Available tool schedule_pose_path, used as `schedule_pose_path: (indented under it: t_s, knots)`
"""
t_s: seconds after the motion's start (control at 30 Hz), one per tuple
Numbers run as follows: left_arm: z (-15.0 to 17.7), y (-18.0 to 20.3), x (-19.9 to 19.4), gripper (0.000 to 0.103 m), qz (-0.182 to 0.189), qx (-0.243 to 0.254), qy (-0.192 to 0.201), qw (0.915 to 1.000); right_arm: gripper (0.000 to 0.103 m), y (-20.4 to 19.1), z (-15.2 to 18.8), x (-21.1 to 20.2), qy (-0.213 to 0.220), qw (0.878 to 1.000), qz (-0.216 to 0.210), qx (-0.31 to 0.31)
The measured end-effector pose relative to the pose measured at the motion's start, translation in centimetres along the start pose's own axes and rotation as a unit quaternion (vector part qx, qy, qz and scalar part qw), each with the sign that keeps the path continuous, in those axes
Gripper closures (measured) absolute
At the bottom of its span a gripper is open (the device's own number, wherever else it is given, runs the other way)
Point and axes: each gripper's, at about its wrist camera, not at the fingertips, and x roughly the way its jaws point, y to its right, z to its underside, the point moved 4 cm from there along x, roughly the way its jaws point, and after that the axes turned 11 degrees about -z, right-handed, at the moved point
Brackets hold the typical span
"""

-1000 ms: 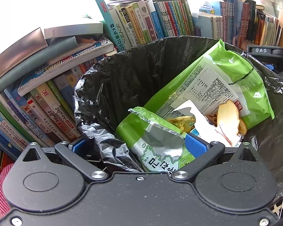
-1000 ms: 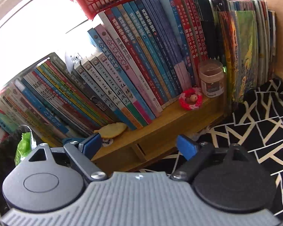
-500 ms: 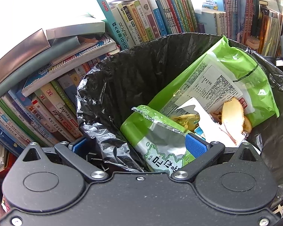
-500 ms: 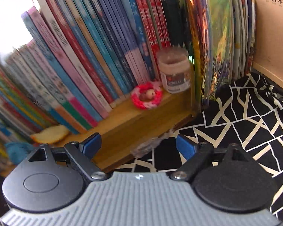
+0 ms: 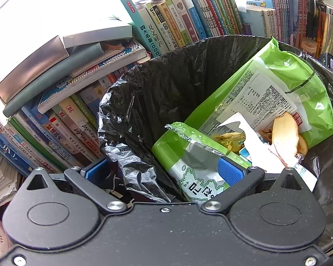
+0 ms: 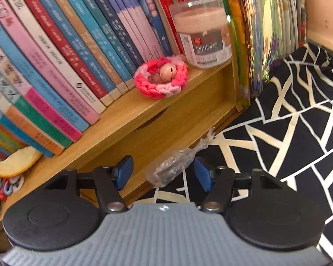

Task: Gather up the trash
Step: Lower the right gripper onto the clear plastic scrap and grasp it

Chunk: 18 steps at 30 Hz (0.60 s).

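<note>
A crumpled clear plastic wrapper (image 6: 173, 166) lies on the black-and-white cloth at the foot of the wooden shelf. My right gripper (image 6: 164, 174) straddles it with its jaws closing. Both blue pads (image 6: 124, 173) still stand clear of the wrapper. In the left wrist view, a bin with a black liner (image 5: 166, 77) holds a large green snack bag (image 5: 299, 84), a smaller green bag (image 5: 188, 155), white paper and a fruit peel (image 5: 284, 137). My left gripper (image 5: 162, 171) hangs open over the bin's near rim, with the liner's edge and the small bag between its fingers.
Rows of books (image 6: 66, 55) fill the wooden shelf (image 6: 144, 115), along with a pink crocheted ring with a bell (image 6: 161, 78) and a toothpick jar (image 6: 202, 33). A pale fruit piece (image 6: 15, 161) lies at the shelf's left. Patterned cloth (image 6: 299, 122) spreads to the right. Books (image 5: 66, 110) crowd the bin.
My right gripper has sunk toward the foot of the shelf, the wrapper has come between its jaws, and the jaws have narrowed. The left gripper and the bin look almost the same.
</note>
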Motion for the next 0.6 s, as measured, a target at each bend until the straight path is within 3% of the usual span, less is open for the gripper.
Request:
schedule_pose_path:
  t_s: [0.07, 0.13, 0.3, 0.33, 0.37, 0.6]
  knots:
    - [0.0, 0.0, 0.0, 0.000, -0.002, 0.001, 0.002, 1.0000, 0.031, 0.3, 0.3, 0.7, -0.006, 1.000, 0.004, 0.006]
    - [0.0, 0.1, 0.0, 0.000, -0.003, 0.003, 0.003, 1.0000, 0.044, 0.3, 0.7, 1.0, -0.003, 1.000, 0.010, -0.003]
    - [-0.1, 0.1, -0.1, 0.000, -0.003, 0.005, 0.005, 1.0000, 0.048, 0.0, 0.8, 1.2, -0.002, 1.000, 0.012, -0.007]
    - [0.0, 0.1, -0.1, 0.000, -0.003, 0.005, 0.005, 1.0000, 0.067, 0.0, 0.6, 1.1, -0.001, 1.000, 0.014, -0.002]
    - [0.0, 0.1, -0.1, 0.000, -0.003, 0.004, 0.005, 1.0000, 0.071, 0.0, 0.6, 0.7, -0.003, 1.000, 0.017, 0.005]
    - [0.0, -0.1, -0.2, 0.000, 0.006, -0.013, 0.015, 0.9998, 0.073, -1.4, -0.7, -1.8, 0.007, 1.000, 0.014, -0.007]
